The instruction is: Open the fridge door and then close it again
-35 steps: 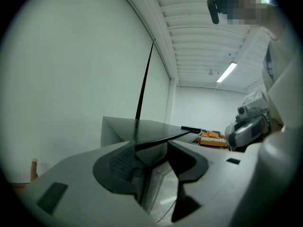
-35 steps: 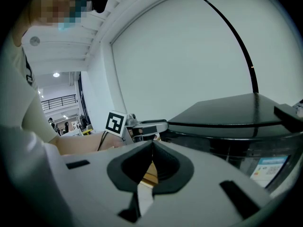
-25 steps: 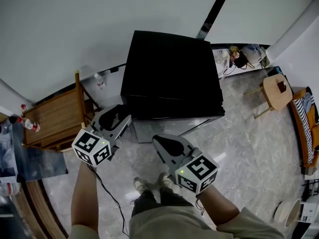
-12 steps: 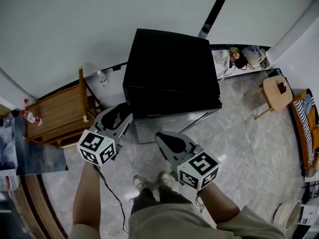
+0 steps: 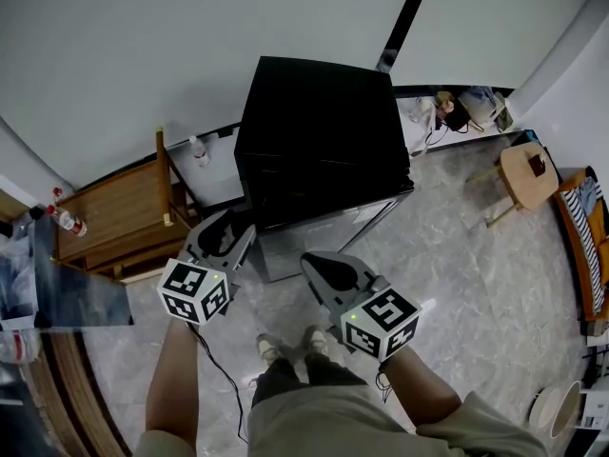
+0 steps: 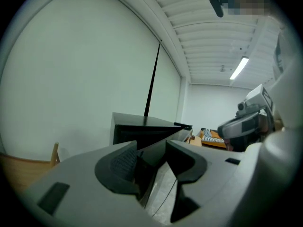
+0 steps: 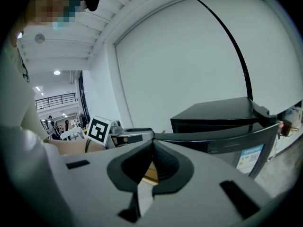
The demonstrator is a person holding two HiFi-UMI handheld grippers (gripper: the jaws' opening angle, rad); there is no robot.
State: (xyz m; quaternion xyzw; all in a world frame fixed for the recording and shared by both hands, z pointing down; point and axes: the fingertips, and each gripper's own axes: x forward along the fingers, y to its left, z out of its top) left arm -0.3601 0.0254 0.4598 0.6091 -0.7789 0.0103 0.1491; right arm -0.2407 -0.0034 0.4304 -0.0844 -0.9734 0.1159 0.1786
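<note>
A black fridge stands against the white wall, and its silver door is ajar, swung out at the left edge. My left gripper is at that free edge. In the left gripper view the dark door edge sits between the wide-set jaws of the left gripper, held by them. My right gripper hangs in front of the door, shut and empty. In the right gripper view its tips meet, with the door and the fridge body beyond.
A wooden chair with a bottle stands left of the fridge. A round wooden stool and clutter are at the right. My feet stand on the marble floor, with a cable beside them.
The door's left edge has swung further out from the fridge body, with my left gripper coming back toward me along with it. My right gripper has drifted slightly the same way, still shut.
</note>
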